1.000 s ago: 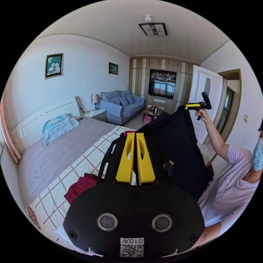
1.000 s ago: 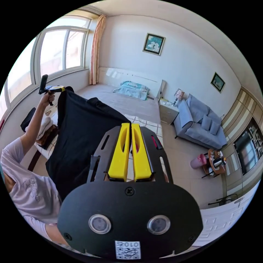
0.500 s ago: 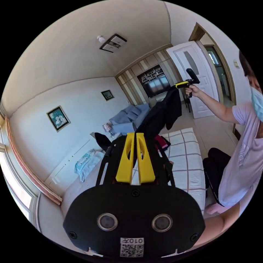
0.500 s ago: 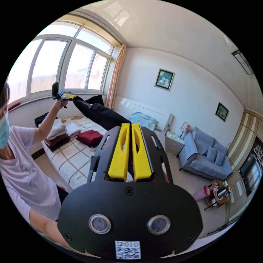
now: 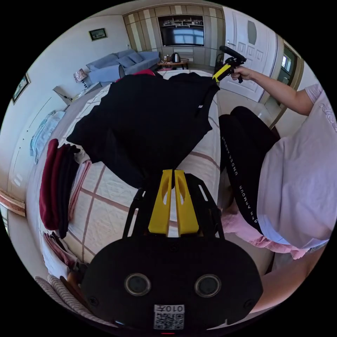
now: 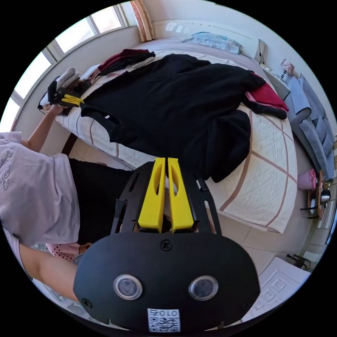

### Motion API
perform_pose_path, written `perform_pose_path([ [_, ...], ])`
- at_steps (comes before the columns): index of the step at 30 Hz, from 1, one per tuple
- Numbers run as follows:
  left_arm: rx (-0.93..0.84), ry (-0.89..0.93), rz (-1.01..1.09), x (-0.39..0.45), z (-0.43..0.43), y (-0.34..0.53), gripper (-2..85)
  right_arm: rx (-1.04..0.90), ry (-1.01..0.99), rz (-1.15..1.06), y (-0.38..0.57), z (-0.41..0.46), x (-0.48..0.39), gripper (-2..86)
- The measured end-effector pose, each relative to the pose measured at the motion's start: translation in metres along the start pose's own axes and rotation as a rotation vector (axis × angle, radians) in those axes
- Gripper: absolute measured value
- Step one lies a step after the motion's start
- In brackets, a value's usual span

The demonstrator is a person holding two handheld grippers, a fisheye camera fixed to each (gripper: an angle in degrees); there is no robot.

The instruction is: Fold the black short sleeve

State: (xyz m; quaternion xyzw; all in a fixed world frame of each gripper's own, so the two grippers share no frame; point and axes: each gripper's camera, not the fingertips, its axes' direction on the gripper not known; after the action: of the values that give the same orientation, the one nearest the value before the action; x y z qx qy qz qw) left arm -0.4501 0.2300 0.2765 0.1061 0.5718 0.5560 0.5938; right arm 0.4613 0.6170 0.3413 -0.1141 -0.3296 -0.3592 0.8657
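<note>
— Where is the black short sleeve (image 6: 175, 101) found?

— It is spread across the checked quilt (image 6: 270, 168) of the bed, held at two corners of its near edge. One corner is pinched between the nearly closed yellow jaws of the left gripper (image 5: 173, 172); the other is clamped in the right gripper (image 6: 162, 160), whose jaws are likewise drawn almost together on the cloth.

— Is each gripper seen from the other side?

— Yes. In the left gripper view the right gripper is seen at the far corner of the shirt (image 5: 222, 72), gripped by a hand (image 5: 242, 72).

— What is lying around the shirt?

— A dark red garment (image 6: 266, 96) is partly covered by the far sleeve. A pile of folded maroon and dark clothes (image 5: 56, 186) is stacked at the other end of the bed, just beside the shirt. A blue pillow (image 6: 214, 38) is set at the headboard, well apart.

— And beyond the bed?

— A blue sofa (image 5: 119, 66) and a small table with a kettle (image 5: 175, 58) are seen.
</note>
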Motion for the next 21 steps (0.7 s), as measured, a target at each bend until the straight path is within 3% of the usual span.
perform_pose_path([
  [4, -0.03, -0.013, 0.043, 0.023, 0.002, -0.01, -0.3, 0.024, -0.015, -0.03, 0.019, -0.006, 0.011, 1.8],
  [9, 0.052, -0.027, -0.01, 0.026, -0.017, -0.011, -0.2, 0.103, -0.017, -0.049, 0.05, -0.013, 0.028, 2.0],
  [14, -0.049, -0.021, 0.03, 0.044, 0.011, -0.017, -0.2, 0.077, -0.051, -0.023, 0.066, 0.005, 0.041, 2.2],
  [21, -0.024, 0.014, -0.039, 0.04, 0.015, -0.002, -0.2, 0.121, -0.074, 0.012, 0.094, 0.006, 0.051, 2.8],
])
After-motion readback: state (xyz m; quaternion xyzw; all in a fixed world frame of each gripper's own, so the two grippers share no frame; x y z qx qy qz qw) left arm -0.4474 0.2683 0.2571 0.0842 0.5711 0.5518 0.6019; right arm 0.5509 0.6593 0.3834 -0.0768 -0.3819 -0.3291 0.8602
